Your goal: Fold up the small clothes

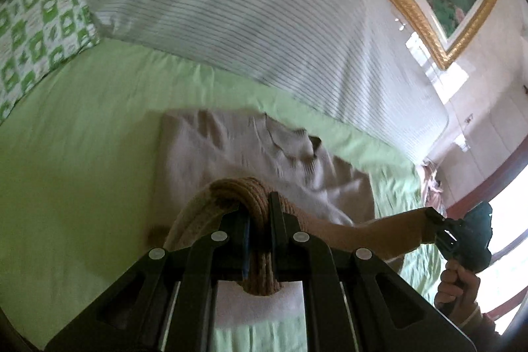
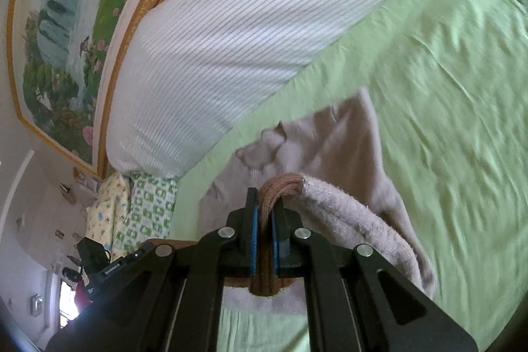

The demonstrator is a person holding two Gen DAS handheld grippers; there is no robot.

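Pinching a bunched brown ribbed hem (image 1: pixel 255 203) between nearly closed jaws, the left gripper (image 1: pixel 259 213) holds one end of a beige sweater (image 1: pixel 231 150) lifted off the green bedsheet (image 1: pixel 82 137). The right gripper (image 2: pixel 264 213) does the same at the other end — jaws all but shut on the ribbed band, with fuzzy beige knit draped over its right finger. The rest of the garment lies flat ahead of both sets of fingers, its collar (image 1: pixel 297 144) pointing toward the striped duvet (image 1: pixel 247 22) at the far side of the bed. So the hem edge runs across between the two hands, and the body's long axis runs away from them toward the collar. Neither hand is clearly nearer; in the left wrist view the right gripper shows off to the side with a taut strip of fabric between them. Both grippers angle downward over the bed — a pose that looks suited to carrying the hem forward onto the collar end.
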